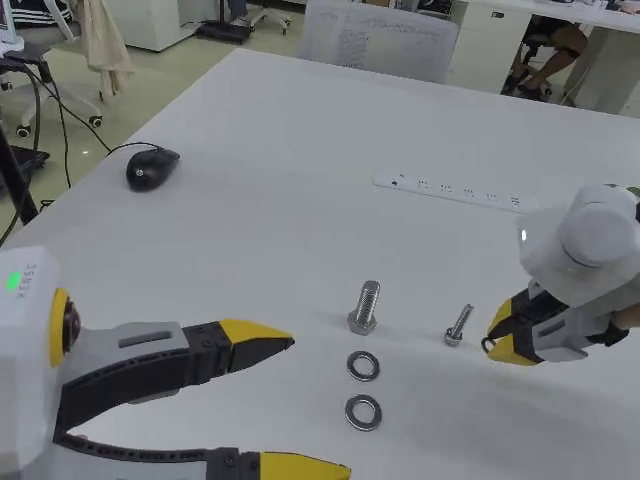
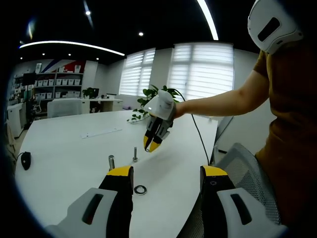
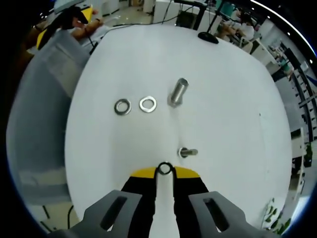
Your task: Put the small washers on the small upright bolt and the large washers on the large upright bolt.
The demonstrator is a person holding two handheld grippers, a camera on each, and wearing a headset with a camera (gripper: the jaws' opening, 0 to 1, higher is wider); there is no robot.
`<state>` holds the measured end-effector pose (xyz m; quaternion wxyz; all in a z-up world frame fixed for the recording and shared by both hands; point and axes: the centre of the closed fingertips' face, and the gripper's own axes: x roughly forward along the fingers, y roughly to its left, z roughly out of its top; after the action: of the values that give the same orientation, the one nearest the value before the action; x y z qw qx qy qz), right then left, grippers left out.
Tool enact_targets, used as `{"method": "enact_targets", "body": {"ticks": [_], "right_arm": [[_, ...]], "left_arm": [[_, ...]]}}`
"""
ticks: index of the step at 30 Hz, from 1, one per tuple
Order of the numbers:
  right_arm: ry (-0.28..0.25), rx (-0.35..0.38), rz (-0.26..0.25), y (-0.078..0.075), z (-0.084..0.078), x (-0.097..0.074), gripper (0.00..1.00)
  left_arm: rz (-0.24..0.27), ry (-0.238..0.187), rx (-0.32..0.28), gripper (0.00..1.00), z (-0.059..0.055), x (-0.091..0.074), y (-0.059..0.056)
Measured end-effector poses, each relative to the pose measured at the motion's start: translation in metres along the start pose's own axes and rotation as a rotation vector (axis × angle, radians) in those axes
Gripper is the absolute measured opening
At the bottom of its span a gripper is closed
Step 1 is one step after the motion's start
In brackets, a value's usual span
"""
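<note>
Your right claw (image 3: 164, 173) pinches a small washer (image 3: 159, 167) just beside the small bolt (image 3: 188, 152). Your left claw (image 1: 308, 405) gapes wide near two large washers (image 1: 363, 366). White table (image 1: 300, 200), office room.

The left gripper (image 1: 318, 405) sits to the left of the large bolt (image 1: 365, 306). The bottom edge of the head view cuts off its lower jaw. Far to the right of the large bolt, the right gripper (image 1: 500, 336) runs off the side edge. Its tips cover part of a small washer (image 1: 487, 346). In the left gripper view, a yellow jaw tip hides the foot of the large bolt.
</note>
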<state>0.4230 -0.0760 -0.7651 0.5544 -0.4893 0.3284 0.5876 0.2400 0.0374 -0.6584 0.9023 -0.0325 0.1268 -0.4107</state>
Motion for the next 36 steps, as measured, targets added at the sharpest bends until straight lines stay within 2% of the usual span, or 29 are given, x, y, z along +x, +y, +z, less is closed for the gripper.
{"method": "enact_targets", "body": {"ticks": [7, 15, 28, 36], "right_arm": [[0.005, -0.019, -0.023, -0.016, 0.006, -0.006, 0.12], [0.006, -0.045, -0.032, -0.034, 0.015, -0.002, 0.12], [0.02, -0.076, 0.0, -0.037, 0.018, 0.012, 0.12], [0.035, -0.084, 0.017, -0.036, 0.014, 0.02, 0.12]], "left_arm": [[-0.004, -0.006, -0.003, 0.53, 0.002, 0.002, 0.001], [0.007, 0.001, -0.016, 0.53, -0.002, 0.001, 0.004], [0.034, 0.0, -0.032, 0.53, -0.004, -0.001, 0.01], [0.036, -0.003, -0.029, 0.53, -0.003, -0.002, 0.008]]}}
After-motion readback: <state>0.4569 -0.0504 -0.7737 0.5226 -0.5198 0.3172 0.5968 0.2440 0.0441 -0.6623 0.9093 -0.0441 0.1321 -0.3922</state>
